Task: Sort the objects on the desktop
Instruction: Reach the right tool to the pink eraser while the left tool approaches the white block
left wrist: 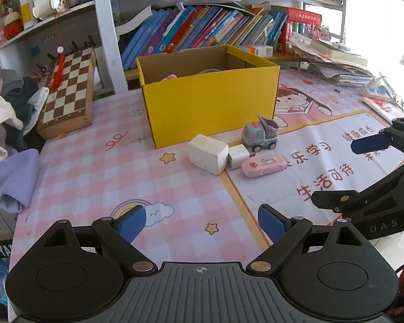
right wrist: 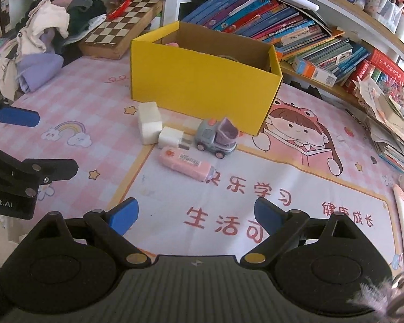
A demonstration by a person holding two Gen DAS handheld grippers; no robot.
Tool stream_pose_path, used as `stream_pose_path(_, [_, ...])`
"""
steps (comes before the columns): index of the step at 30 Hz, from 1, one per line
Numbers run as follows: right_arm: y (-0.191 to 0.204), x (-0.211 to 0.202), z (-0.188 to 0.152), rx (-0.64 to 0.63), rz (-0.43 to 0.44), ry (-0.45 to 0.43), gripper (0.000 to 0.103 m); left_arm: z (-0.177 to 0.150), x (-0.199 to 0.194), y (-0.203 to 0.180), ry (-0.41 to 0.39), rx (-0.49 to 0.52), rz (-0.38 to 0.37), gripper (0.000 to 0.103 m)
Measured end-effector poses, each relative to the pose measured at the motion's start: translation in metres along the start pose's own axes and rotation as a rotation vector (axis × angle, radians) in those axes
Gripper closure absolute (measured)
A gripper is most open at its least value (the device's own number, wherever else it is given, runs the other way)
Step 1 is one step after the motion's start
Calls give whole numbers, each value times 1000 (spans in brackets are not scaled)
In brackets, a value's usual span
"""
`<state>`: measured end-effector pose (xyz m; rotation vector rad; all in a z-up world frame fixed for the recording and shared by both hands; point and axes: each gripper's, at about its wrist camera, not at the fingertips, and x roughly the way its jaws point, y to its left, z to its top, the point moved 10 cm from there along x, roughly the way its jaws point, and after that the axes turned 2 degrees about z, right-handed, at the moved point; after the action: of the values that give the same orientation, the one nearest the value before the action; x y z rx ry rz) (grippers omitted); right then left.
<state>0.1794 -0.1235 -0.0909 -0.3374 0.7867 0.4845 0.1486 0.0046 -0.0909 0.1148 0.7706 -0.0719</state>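
Note:
A yellow cardboard box [left wrist: 210, 102] [right wrist: 202, 86] stands open on the desk mat, with a pink item [left wrist: 170, 77] just showing inside. In front of it lie a large white block [left wrist: 208, 154] [right wrist: 148, 122], a small white charger [left wrist: 238, 156] [right wrist: 170, 136], a grey and purple toy truck [left wrist: 261, 134] [right wrist: 217, 137] and a pink correction tape [left wrist: 264, 165] [right wrist: 187, 163]. My left gripper [left wrist: 200, 224] is open and empty, well short of them. My right gripper [right wrist: 194, 215] is open and empty, near the pink tape. Each gripper shows in the other's view.
A wooden chessboard [left wrist: 68, 94] [right wrist: 121, 35] lies left of the box. A pile of clothes [left wrist: 5, 123] [right wrist: 45, 35] sits at the far left. Leaning books [left wrist: 202, 29] [right wrist: 269, 24] fill the shelf behind. Stacked papers [left wrist: 336, 62] [right wrist: 390, 126] lie at the right.

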Motion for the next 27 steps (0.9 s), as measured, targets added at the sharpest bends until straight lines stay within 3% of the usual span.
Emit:
stream_pose_path(17, [-22,26,18,-22,57,12,29,17,25,-5,26,-18,31,11])
stream_pose_path(27, [-38,48,28,-25,106,26,32,29,44,-9,51,-27,69,11])
